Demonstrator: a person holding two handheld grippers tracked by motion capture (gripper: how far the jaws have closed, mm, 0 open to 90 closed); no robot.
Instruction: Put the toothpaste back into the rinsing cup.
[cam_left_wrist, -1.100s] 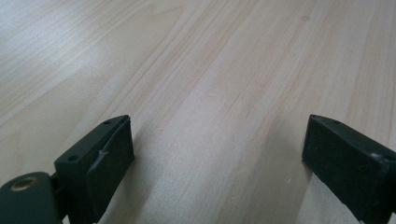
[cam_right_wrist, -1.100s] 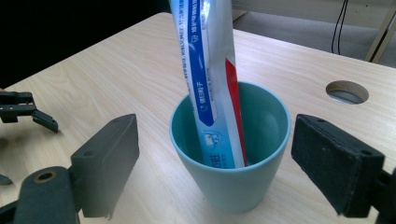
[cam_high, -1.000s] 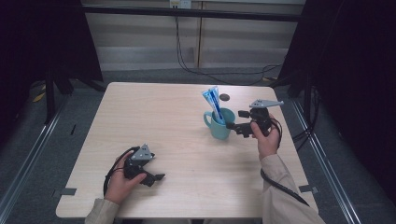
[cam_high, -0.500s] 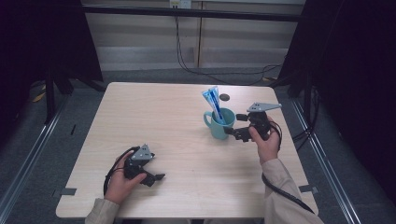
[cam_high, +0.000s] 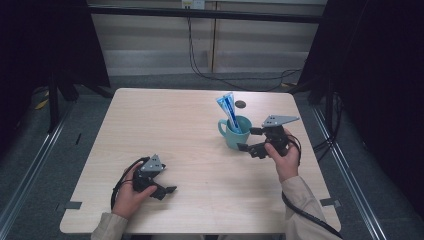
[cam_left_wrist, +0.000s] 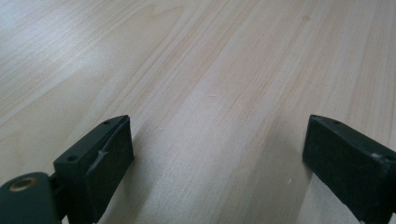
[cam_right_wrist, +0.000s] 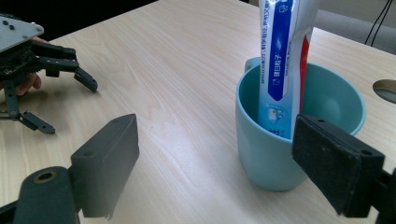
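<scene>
One table (cam_high: 165, 125), light wood grain, roughly square; everything else sits on it. Two grippers, one mug, one tube, one small dark disc.

Right gripper (cam_high: 248, 140) at about 3 o'clock from the table's middle, held in the person's right hand (cam_high: 285, 159), grey three-cornered plate on top. Jaws spread wide, pointing toward 9 o'clock, holding nothing. In the right gripper view the mug stands between the two black jaws and a little ahead of them, nearer the right-hand jaw; contact can't be told.

Left gripper (cam_high: 166, 187) at about 7 o'clock, near the table's front edge, held in the left hand (cam_high: 129, 197), cable looping behind it. Jaws wide apart, nothing between them; the left gripper view shows bare wood between the two pads. Well apart from the mug.

One teal mug (cam_high: 236, 132), upright, at about 2 o'clock from the table's middle, handle toward 9 o'clock in the high view. Just beside the right gripper's tips.

Inside the mug: one toothpaste tube (cam_high: 228, 111), standing on end, leaning toward 11 o'clock, top half sticking above the rim. White with blue band and a red stripe; small print on the blue band, too small to read.

One dark round disc (cam_high: 241, 104) on the table at 12 o'clock from the mug, near it, not touching.
</scene>
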